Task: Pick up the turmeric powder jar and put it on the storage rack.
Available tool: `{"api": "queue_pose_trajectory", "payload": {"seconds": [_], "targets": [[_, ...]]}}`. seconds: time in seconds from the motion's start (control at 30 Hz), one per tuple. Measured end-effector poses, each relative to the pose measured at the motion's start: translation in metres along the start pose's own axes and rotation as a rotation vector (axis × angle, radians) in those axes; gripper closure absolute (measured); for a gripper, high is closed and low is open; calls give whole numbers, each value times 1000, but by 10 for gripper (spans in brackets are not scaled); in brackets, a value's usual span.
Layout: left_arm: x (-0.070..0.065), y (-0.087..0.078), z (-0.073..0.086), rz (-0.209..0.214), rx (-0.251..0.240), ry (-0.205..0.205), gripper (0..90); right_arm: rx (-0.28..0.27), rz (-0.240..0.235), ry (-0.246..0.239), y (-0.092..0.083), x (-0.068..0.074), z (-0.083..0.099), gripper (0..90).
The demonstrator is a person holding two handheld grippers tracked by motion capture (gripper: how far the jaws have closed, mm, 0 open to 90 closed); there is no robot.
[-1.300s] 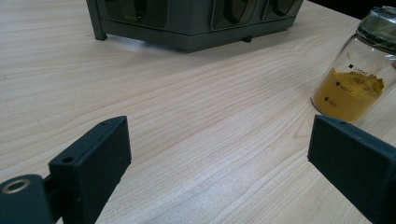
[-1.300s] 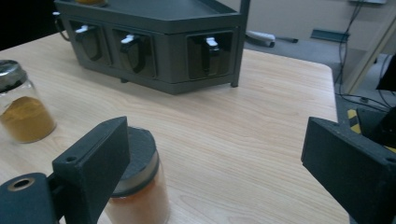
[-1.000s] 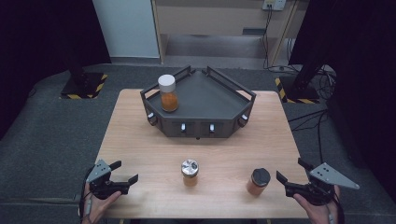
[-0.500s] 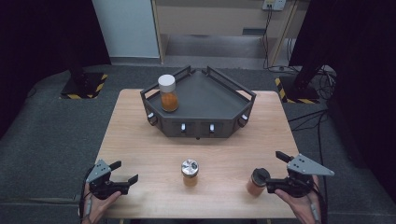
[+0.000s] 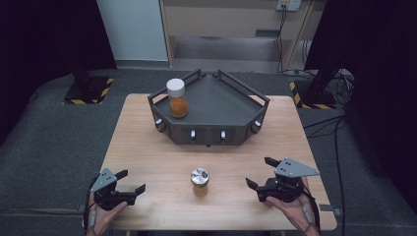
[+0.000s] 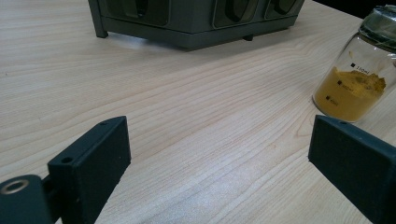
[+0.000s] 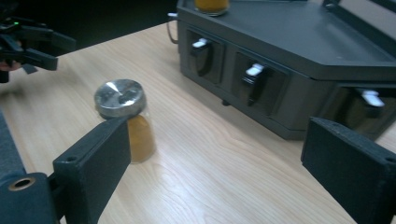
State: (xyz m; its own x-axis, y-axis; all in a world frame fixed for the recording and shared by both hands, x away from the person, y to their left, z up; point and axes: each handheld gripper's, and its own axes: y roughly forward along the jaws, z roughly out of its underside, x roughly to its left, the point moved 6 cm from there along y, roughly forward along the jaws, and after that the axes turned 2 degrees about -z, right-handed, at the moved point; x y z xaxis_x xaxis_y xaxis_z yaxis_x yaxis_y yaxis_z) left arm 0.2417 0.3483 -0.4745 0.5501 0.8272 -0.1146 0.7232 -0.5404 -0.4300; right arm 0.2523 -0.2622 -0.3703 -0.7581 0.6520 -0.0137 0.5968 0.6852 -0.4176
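So the right gripper (image 5: 258,171) has been sliding in from the table's right edge toward the middle, and it's now sitting over the spot where a dark-capped jar was standing a second ago; the left gripper (image 5: 133,180) hasn't budged. Both are holding their jaws wide open with nothing between them. Looks to me like the right hand is lining up on the small glass jar with the shiny silver screw lid (image 5: 199,181), which is standing upright on the pale wooden table (image 5: 147,157) between the two grippers, well in front of the dark grey angular tray with low rails (image 5: 206,135). That jar is carrying orange-yellow powder, roughly half full. Up on the tray's back left corner a taller white-capped jar (image 5: 177,98) is holding the same sort of powder. Next move, I'm guessing: keep sweeping left until the jaws are straddling the glass below the lid, squared up, then closing gently so it isn't tipping.
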Motion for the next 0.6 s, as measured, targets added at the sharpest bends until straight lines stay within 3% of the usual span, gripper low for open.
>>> {"api": "queue_pose_trajectory", "payload": {"seconds": [0.6], "targets": [[0, 1, 0, 4, 6, 0, 47, 40, -90, -33, 42, 14, -15, 85]]}}
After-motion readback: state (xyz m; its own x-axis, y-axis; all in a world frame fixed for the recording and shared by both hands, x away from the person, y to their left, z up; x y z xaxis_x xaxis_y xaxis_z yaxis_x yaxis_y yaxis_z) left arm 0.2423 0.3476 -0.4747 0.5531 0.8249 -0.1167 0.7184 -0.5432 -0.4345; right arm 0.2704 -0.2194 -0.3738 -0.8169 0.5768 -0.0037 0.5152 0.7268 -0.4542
